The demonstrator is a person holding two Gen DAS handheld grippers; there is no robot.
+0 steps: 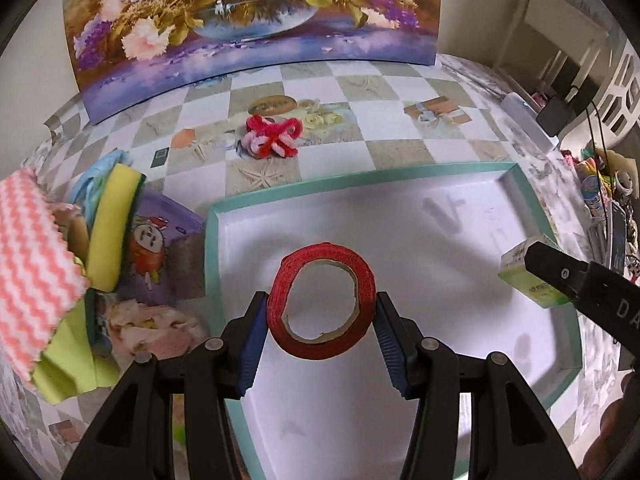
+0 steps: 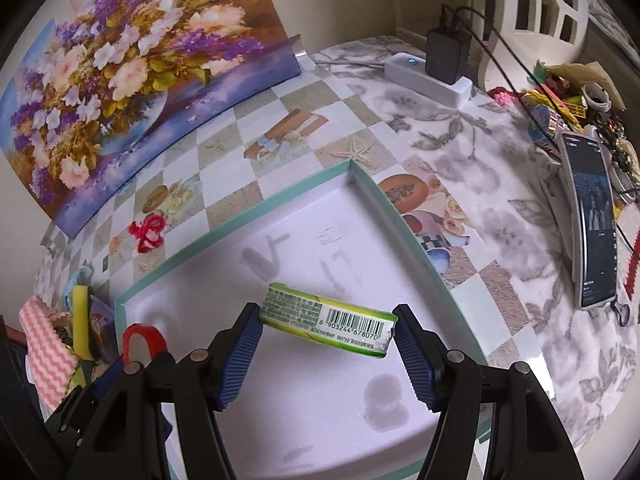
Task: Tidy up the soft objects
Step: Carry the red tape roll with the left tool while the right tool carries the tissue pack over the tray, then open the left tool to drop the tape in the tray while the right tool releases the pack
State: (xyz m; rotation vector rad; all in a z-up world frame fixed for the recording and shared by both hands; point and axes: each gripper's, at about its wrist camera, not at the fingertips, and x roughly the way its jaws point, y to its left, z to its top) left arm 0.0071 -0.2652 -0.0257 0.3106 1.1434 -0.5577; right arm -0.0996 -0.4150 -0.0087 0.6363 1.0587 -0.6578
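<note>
The left claw is gripping a red tape roll, its blue pads pressing on the roll's two sides and squeezing the ring slightly out of round. The roll is hanging above the white floor of a shallow tray with a teal rim, toward the tray's left half.

The right claw is gripping a green tissue pack endwise, one pad at each short end, barcode side facing the camera. The pack is being held tilted, its right end lower, over the tray's interior; whether it is touching the tray floor cannot be told. In the left wrist view the same pack is showing at the tray's right edge, partly covered by the right claw's black finger.

The tray is lying on a counter covered with a checked, patterned cloth. A red-and-pink pipe-cleaner bundle is lying on the cloth beyond the tray's far rim, apart from it. Left of the tray, a purple box is holding a yellow sponge standing on edge, and a pink-and-white zigzag cloth is draping just beside it. A floral painting is leaning at the back of the counter. A phone and a white power strip are sitting at the counter's right side.
</note>
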